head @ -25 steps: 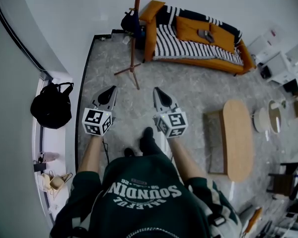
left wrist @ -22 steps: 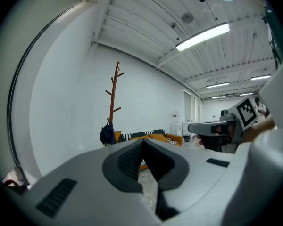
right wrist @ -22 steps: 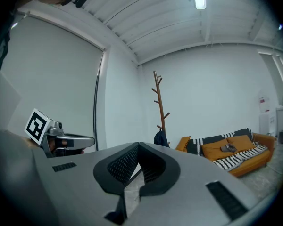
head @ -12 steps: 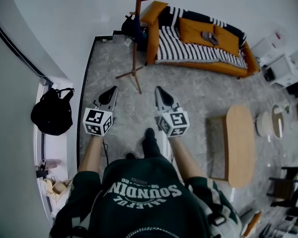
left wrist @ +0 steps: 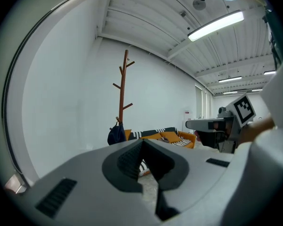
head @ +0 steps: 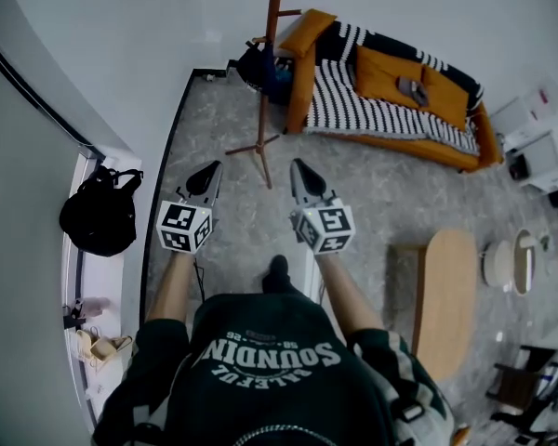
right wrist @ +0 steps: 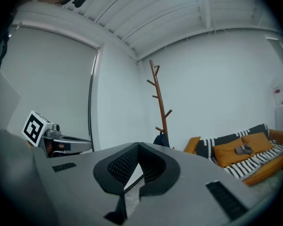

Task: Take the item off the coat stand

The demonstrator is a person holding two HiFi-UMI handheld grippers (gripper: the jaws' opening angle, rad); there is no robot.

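- Top of the wooden coat stand (head: pixel 269 72) is cut off by the upper edge of the head view. Both gripper views show its full height, with pegs branching off a thin pole against a white wall.
- Detail on the hanging item is hard to read. It is a dark bag (head: pixel 258 63), small in every view, and in the right gripper view the gripper's own grey body cuts off the bag's (right wrist: pixel 161 139) lower edge.
- Seen from the left gripper view, the bag (left wrist: pixel 116 134) looks dark navy and rounded. It hangs low on the pole, just beside the arm of an orange sofa (head: pixel 391 100) draped in a striped cover.
- Stand and bag sit close to the white wall on the grey floor, well apart from both grippers.
- Left gripper (head: pixel 207 170) and right gripper (head: pixel 298 167) are held side by side in front of the person's chest, forearms stretched forward and tips aimed towards the stand. The marker cubes hide both hands.
- Left jaws are pressed together with nothing between them.
- Right jaws meet at the tips and hold nothing.
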